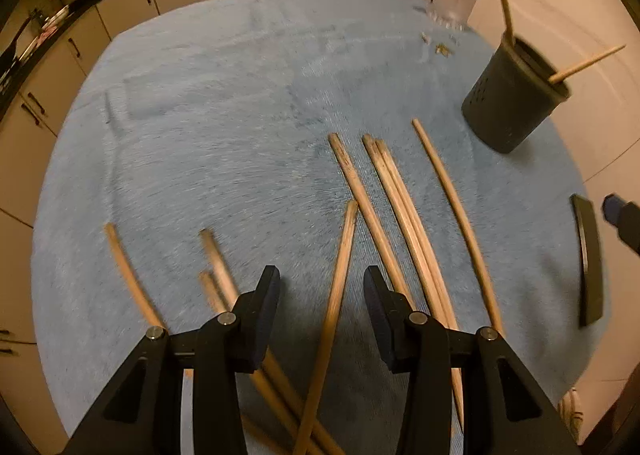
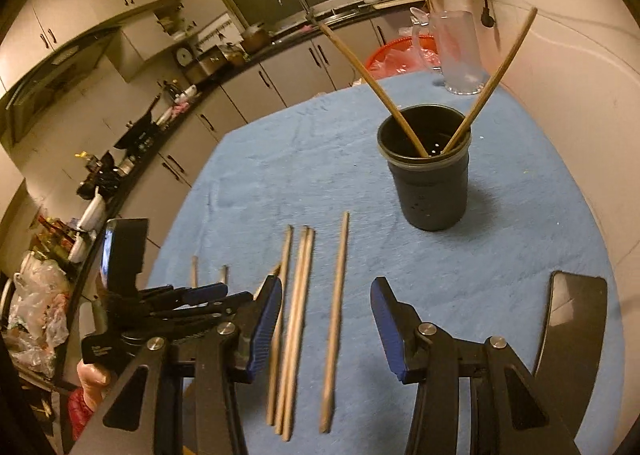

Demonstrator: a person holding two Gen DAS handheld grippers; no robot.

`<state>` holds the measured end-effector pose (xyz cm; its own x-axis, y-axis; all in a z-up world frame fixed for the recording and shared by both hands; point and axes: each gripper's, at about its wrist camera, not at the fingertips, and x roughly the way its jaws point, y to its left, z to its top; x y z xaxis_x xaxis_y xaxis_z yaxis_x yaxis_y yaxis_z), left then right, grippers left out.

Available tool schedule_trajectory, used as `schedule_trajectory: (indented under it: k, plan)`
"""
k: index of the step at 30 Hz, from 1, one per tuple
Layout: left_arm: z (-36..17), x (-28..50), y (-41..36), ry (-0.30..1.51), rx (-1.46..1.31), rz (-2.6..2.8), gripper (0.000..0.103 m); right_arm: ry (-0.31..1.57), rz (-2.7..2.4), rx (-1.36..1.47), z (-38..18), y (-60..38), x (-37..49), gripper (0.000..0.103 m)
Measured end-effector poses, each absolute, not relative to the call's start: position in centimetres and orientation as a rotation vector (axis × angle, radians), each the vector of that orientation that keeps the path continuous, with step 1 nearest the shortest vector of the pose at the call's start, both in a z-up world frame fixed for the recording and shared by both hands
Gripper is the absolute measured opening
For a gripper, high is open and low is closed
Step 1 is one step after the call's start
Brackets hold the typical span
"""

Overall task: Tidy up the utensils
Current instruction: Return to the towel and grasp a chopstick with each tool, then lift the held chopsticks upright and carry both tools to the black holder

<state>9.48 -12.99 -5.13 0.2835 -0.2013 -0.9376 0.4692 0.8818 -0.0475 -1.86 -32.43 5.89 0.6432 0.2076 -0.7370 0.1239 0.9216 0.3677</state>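
Left gripper (image 1: 322, 287) hangs part-open over the blue cloth (image 1: 224, 143) — one chopstick (image 1: 334, 311) lies between its jaws, untouched. Right gripper (image 2: 326, 303) is also part-open, empty, loose chopsticks (image 2: 298, 319) beneath. The dark holder (image 2: 430, 179) stands at one o'clock, holding two sticks.
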Motion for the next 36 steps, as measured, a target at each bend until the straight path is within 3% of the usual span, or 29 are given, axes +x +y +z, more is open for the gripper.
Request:
schedule_trajectory:
  k: [2,4,5,9,11,25,27,31,36]
  plan:
    - [-5.8,9.8,-13.5,1.196,0.288,-0.424,0.027,0.892,0.05,0.408,5.6,-32.6,-1.2,0.05]
    - [-5.9,10.1,-14.0,1.174,0.311,-0.407,0.019,0.91,0.041,0.406,5.3,-32.6,-0.3,0.05]
    - [-6.0,10.3,-14.0,1.174,0.299,-0.403,0.01,0.916,0.039,0.406,5.2,-32.5,0.2,0.049]
    - [-6.1,11.8,-13.0,1.192,0.228,-0.38,0.008,0.965,0.022,0.353,4.7,-31.2,2.9,0.045]
    - [-6.1,12.5,-12.0,1.208,0.184,-0.371,0.007,1.006,0.021,0.339,4.0,-30.5,4.8,0.035]
    - [-5.9,13.9,-10.6,1.244,0.126,-0.423,0.008,1.205,-0.094,0.185,-1.9,-28.1,12.6,0.027]
    - [-5.9,14.2,-10.9,1.24,0.129,-0.417,0.008,1.231,-0.073,0.185,-2.6,-27.8,12.9,0.018]
    - [-5.9,14.6,-11.4,1.23,0.134,-0.407,0.007,1.218,-0.052,0.153,-2.8,-27.3,13.3,0.007]
    - [-4.3,14.2,-10.4,1.197,0.071,-0.423,0.007,1.124,-0.009,0.249,-0.3,-28.6,11.2,0.007]
